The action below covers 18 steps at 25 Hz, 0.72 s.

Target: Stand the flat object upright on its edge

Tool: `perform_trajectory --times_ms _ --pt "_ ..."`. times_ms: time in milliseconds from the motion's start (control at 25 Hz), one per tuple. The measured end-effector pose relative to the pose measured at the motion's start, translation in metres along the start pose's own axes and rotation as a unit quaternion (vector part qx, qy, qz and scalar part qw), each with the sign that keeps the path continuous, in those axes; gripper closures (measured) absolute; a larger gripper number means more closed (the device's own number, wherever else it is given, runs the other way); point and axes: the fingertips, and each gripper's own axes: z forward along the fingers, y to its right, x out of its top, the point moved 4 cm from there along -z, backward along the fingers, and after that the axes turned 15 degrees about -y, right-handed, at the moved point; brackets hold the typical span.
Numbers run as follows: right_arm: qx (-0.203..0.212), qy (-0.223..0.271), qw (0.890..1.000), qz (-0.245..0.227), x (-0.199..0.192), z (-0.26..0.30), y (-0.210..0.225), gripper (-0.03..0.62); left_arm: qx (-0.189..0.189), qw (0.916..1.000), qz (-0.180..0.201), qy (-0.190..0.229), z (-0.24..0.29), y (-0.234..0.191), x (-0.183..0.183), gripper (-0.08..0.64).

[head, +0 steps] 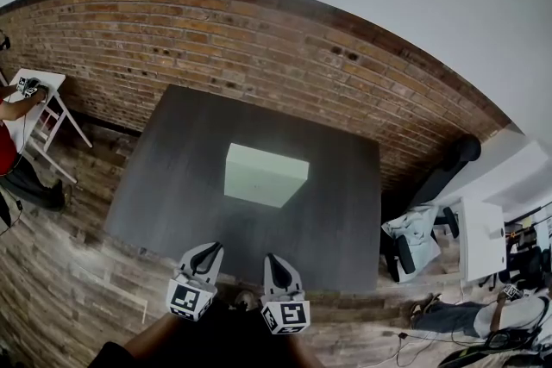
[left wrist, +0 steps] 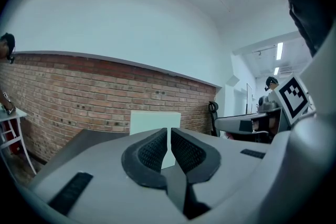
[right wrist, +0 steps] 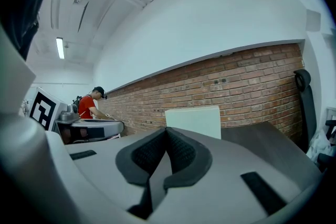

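head view: the flat object [head: 263, 177], a pale slab, sits near the middle of the dark table [head: 164, 185]. i read it as already standing on its edge, with the narrow top face lit and the broad face turned toward me. the left gripper [head: 207, 247] and right gripper [head: 274, 258] hang side by side over the near table edge, well apart from the slab. left gripper view: the jaws are closed pad to pad with nothing between them, and the slab rises upright beyond the tips. right gripper view: the jaws are likewise closed and empty, with the slab upright ahead against the brick wall. judgement: the standing step looks complete. the next move calls only for keeping both grippers clear so that the slab is not nudged over.
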Motion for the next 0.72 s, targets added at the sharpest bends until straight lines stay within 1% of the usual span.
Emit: perform_trajectory --times_ms 160,320,720 --pt "-0.002 0.003 1.000 -0.002 0.0021 -0.0023 -0.0027 0.569 -0.001 0.9999 -0.008 0.013 -0.0029 0.0000 0.0072 0.512" --pt "-0.006 0.004 1.000 -0.003 0.0035 -0.0021 -0.0030 0.569 0.001 1.0000 -0.005 0.004 -0.0030 -0.0030 0.0040 0.512" --pt "-0.011 0.005 1.000 -0.005 0.0036 -0.0027 -0.0047 0.569 -0.002 1.0000 0.003 0.008 -0.0061 -0.0027 0.0054 0.512"
